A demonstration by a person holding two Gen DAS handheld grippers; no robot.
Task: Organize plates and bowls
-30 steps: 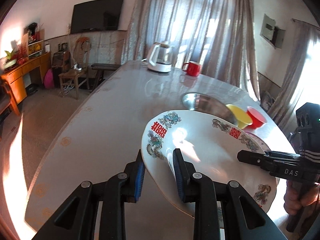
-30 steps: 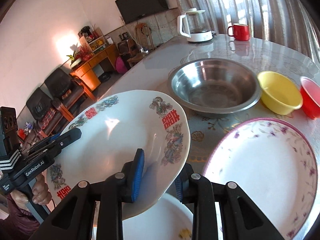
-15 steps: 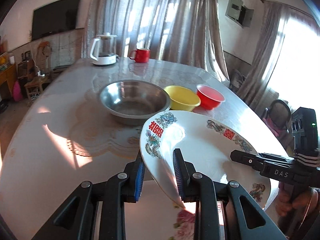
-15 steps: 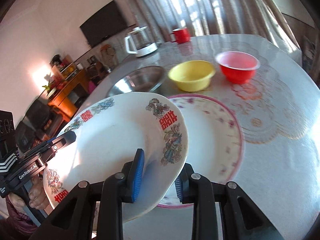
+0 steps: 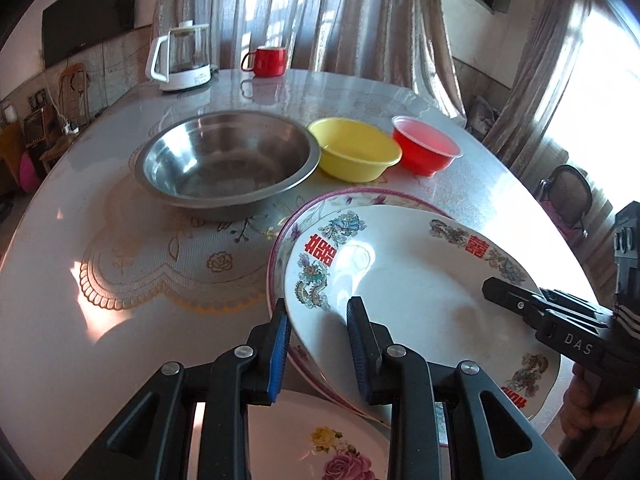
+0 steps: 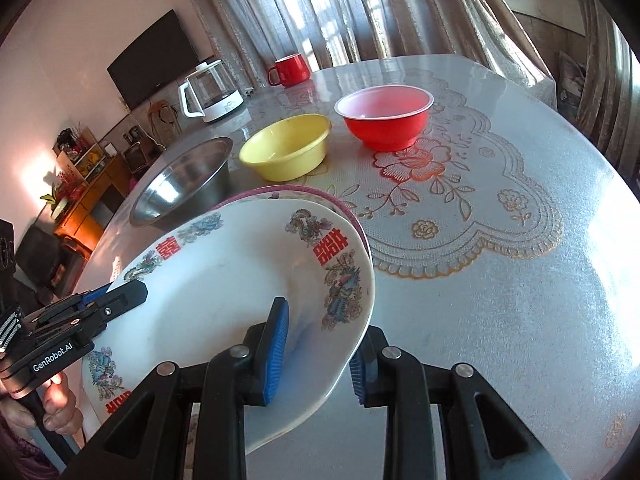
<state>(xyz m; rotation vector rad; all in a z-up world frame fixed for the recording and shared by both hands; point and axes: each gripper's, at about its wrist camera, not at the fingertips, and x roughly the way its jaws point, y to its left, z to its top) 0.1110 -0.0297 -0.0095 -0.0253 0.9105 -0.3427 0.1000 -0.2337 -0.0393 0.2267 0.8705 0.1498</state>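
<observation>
A white plate [image 5: 400, 280] with dragon motifs and red double-happiness characters hangs tilted just above a larger pink-rimmed floral plate [image 5: 320, 208] on the table. My left gripper [image 5: 316, 312] is shut on the plate's near-left rim. My right gripper [image 5: 504, 294] is shut on the opposite rim. In the right wrist view the white plate [image 6: 224, 288] fills the lower left, with the right gripper [image 6: 320, 332] clamped on its edge and the left gripper [image 6: 132, 292] on the far side. Only a sliver of the pink-rimmed plate [image 6: 280, 190] shows there.
Beyond the plates stand a steel bowl [image 5: 228, 160], a yellow bowl [image 5: 354, 152] and a red bowl [image 5: 426, 146] in a row. A kettle [image 5: 182, 58] and red mug [image 5: 268, 60] sit at the far edge. A small rose-patterned plate [image 5: 328, 448] lies under my left gripper.
Both grippers have carried the white plate sideways across the table, from beside the steel bowl to over the pink-rimmed plate. The grip on both rims is unchanged.
</observation>
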